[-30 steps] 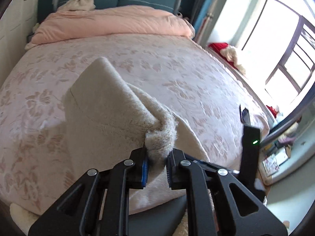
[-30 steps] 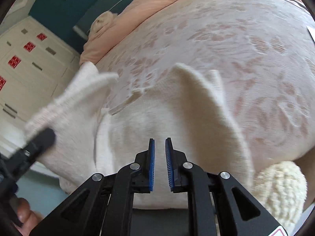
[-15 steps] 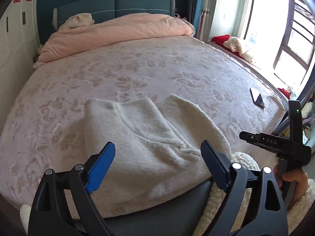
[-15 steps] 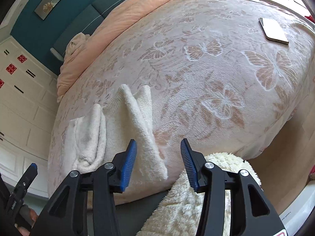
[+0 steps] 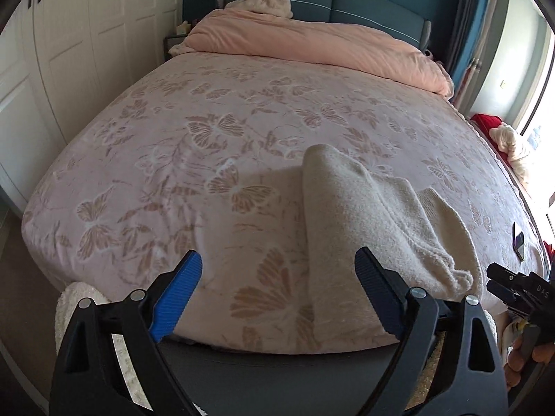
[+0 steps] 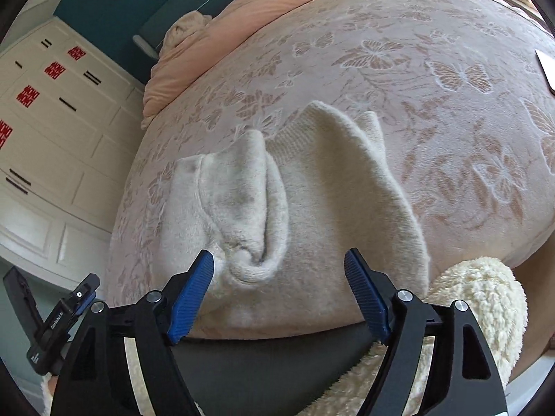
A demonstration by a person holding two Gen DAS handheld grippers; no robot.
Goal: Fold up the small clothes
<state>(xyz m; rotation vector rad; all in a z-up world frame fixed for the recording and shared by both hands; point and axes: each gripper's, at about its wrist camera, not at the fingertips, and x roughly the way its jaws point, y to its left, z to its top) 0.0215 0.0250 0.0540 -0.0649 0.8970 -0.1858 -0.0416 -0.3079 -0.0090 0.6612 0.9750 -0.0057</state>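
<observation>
A small cream fleece garment point(image 6: 305, 208) lies folded at the near edge of the bed, with a sleeve bunched on its left part. My right gripper point(image 6: 279, 277) is open and empty just in front of it, jaws wide on either side of its near edge. In the left wrist view the garment point(image 5: 374, 215) lies to the right. My left gripper point(image 5: 277, 277) is open and empty over bare bedspread, its right finger point(image 5: 374, 287) at the garment's left edge. The right gripper's tip point(image 5: 517, 287) shows at the far right.
The bed has a pink butterfly-patterned spread point(image 5: 225, 131) and a peach duvet point(image 5: 312, 45) at the headboard. A phone point(image 5: 518, 241) lies near the bed's right edge. White wardrobes point(image 6: 52, 121) stand on the left. A cream fluffy sleeve point(image 6: 478, 298) sits beside my right gripper.
My left gripper let go of the garment, opened wide and swung left. My right gripper opened wider and moved close to the garment's near edge. The garment now lies flat.
</observation>
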